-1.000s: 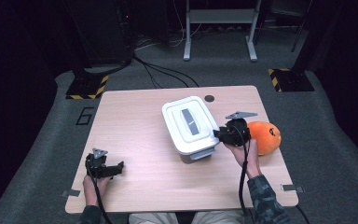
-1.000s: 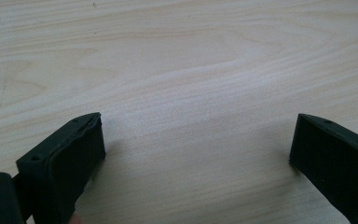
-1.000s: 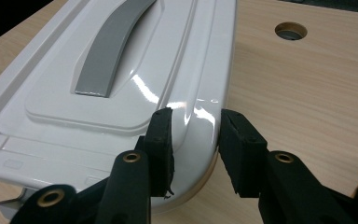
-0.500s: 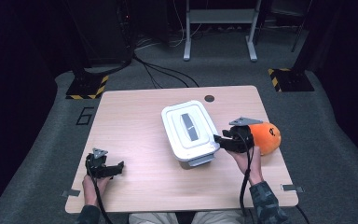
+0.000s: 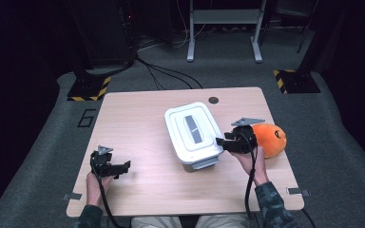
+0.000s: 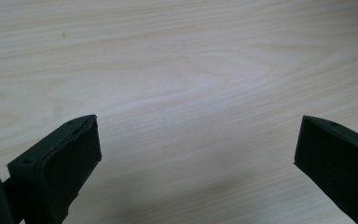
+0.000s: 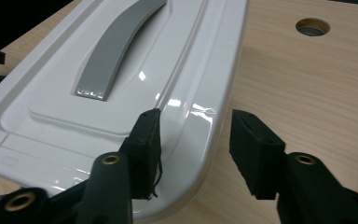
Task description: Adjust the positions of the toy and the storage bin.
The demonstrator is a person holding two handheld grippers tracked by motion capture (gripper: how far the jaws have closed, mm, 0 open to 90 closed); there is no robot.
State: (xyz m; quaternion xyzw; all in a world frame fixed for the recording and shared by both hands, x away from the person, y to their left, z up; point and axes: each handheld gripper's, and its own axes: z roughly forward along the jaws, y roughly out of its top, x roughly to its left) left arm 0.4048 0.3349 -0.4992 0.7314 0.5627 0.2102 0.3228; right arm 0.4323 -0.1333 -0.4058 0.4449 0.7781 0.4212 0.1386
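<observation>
A white lidded box (image 5: 192, 128) with a grey handle (image 5: 193, 127) lies in the middle of the table. My right gripper (image 5: 220, 141) reaches its right rim from the side. In the right gripper view the lid (image 7: 121, 70) has its rounded edge between my right gripper's (image 7: 196, 123) jaws. One jaw rests over the lid top and the other stands just clear of the rim. These jaws have just been closing a little. Near the front left of the table, my left gripper (image 5: 123, 166) is open; in its own view my left gripper (image 6: 198, 126) has bare wood between the jaws.
An orange ball-like thing (image 5: 271, 138) lies just right of my right hand. A round cable hole (image 5: 213, 100) sits in the tabletop (image 5: 138, 118) behind the box. Black stands and cables occupy the floor beyond the far edge.
My left gripper has lifted slightly off the table. My right gripper has slid a little toward the near end of the box's right rim. The box stays put.
</observation>
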